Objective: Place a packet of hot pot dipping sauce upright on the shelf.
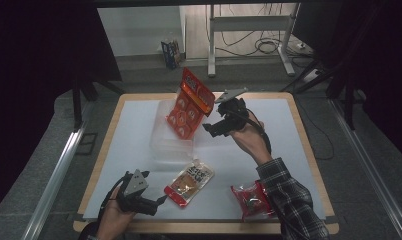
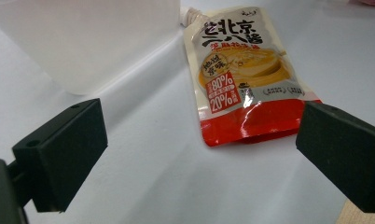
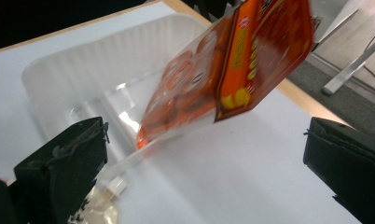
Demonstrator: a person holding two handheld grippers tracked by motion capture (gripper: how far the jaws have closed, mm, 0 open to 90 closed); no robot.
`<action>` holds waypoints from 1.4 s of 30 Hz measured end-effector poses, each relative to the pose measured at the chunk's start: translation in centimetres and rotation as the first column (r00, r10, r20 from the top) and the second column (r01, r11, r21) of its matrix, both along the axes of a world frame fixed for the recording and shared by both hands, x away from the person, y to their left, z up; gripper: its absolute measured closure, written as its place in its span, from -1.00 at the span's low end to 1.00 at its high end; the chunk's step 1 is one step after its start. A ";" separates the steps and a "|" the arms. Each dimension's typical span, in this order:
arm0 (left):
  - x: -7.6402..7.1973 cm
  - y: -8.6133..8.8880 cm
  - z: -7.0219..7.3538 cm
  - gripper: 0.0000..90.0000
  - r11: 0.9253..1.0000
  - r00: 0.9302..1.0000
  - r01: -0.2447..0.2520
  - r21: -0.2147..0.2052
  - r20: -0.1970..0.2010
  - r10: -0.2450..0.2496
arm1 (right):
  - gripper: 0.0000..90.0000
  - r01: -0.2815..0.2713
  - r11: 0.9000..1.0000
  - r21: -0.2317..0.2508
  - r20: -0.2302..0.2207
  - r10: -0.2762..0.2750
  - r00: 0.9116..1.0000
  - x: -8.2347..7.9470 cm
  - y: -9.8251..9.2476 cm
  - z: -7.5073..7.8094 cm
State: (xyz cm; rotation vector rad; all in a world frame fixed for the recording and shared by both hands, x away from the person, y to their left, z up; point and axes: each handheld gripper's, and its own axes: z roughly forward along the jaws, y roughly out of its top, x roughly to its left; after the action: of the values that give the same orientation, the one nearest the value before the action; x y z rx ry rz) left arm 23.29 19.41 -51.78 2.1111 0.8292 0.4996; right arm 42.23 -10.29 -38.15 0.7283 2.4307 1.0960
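The orange pack (image 1: 190, 103) stands tilted over the clear tub (image 1: 161, 145) at the middle of the worktop (image 1: 299, 145), toward the far edge, its lower end inside the tub and its top leaning toward the far right. The right gripper (image 1: 212, 126) hangs just right of the pack with its jaws spread wide; in the right gripper view nothing lies between them, and the blurred pack (image 3: 232, 65) sits beyond the jaws, apart from both pads. The pack looks loose and about to settle into the tub. The left gripper (image 1: 159, 200) rests near the front left corner, jaws also spread and empty, pointing at the sauce pouch (image 2: 244, 74), which lies flat just ahead of it, its long axis running from the front edge toward the tub, spout end nearest the tub. A red packet (image 1: 249, 198) lies near the front right corner beside the person's sleeve. The left gripper is the nearer to the pouch, so a pick there would likely fall to it, closing across the pouch's short width.
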 end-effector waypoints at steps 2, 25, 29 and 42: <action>0.0 -0.1 0.0 -0.96 1.000 1.000 -0.002 -0.006 0.001 0.002 | -1.00 -0.008 1.000 0.004 -0.004 0.008 1.000 -0.6 -0.3 -0.5; -0.1 -0.2 -0.1 -0.95 1.000 1.000 0.002 0.018 0.003 -0.002 | -0.98 -0.070 0.995 0.068 -0.040 0.073 0.997 -5.2 -2.4 -4.7; -0.1 -0.3 -0.1 -0.95 1.000 1.000 0.003 0.023 0.003 -0.003 | -0.98 -0.065 0.994 0.086 -0.056 0.070 0.996 -5.7 -2.7 -5.5; -0.2 -0.2 -0.1 -0.95 1.000 1.000 0.005 0.029 0.008 -0.005 | -0.99 -0.056 0.996 0.066 -0.037 0.058 0.998 -7.4 -4.4 -6.6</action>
State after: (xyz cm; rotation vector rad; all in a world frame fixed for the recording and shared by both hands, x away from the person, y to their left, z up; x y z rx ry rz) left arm 23.08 19.20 -51.85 2.1360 0.8164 0.5195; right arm 34.79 -14.71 -44.78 0.7106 2.4724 1.1984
